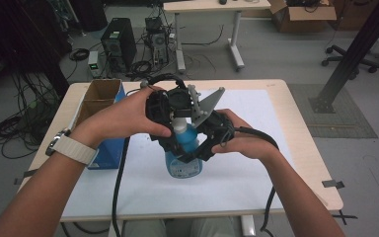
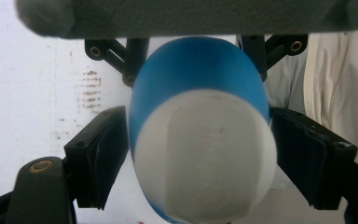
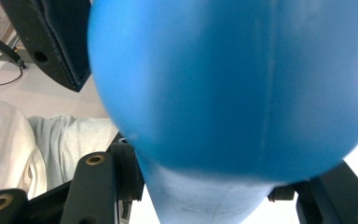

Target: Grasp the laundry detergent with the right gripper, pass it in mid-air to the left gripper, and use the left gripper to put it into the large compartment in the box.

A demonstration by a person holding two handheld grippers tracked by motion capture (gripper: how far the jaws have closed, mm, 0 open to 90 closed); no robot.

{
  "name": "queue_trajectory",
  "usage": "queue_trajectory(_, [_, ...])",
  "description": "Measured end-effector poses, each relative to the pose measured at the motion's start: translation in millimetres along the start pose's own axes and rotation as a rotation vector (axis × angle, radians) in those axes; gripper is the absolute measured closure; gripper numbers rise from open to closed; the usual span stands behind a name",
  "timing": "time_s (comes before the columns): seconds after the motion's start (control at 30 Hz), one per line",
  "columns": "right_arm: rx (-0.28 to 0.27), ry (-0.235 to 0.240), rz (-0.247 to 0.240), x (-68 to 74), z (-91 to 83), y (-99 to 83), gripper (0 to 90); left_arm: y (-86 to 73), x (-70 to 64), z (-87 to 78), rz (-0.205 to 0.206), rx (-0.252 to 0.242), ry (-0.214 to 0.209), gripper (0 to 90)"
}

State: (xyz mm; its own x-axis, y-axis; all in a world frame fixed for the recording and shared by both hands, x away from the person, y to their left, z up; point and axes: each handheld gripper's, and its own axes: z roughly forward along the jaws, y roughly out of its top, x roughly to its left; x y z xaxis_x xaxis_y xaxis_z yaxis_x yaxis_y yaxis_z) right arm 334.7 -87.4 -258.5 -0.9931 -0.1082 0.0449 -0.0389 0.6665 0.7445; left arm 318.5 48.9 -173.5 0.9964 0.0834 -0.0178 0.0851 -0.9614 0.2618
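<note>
Blue bottle point(image 1: 183, 155) stands upright mid-table on the white mat point(image 1: 237, 173), long axis vertical, white cap point(image 1: 180, 126) on top. We have the left gripper point(image 1: 170, 116) at the cap's 10 o'clock, looking straight down the axis; its jaws stand open either side of the cap point(image 2: 205, 158), just clear of it. The right gripper point(image 1: 212, 143) clasps the body point(image 3: 233, 84) from 3 o'clock. The left is nearer the cap. Cardboard box point(image 1: 101, 106) at 9.
</note>
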Motion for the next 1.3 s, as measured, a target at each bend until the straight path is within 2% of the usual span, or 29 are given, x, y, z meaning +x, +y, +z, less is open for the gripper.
queue_trajectory(0.17, [0.0, 0.002, 0.0, 0.2, -0.1, 0.1, 44.0, -0.5, 0.4, 1.1, -0.002, 0.006, -0.005, 24.0])
queue_trajectory(0.37, [0.003, -0.003, -0.004, 0.6, 0.0, 0.2, 44.0, -1.8, 0.2, 1.4, -0.002, -0.009, -0.008, 31.8])
queue_trajectory(0.83, [0.013, 0.003, -0.001, 2.0, 2.0, 0.6, 44.0, -3.2, 0.1, 4.1, -0.002, -0.002, -0.001, 37.0])
queue_trajectory(1.3, [0.01, -0.003, -0.004, 2.8, 2.6, -0.4, 43.9, -2.8, -1.7, 4.5, -0.006, 0.001, 0.013, 37.5])
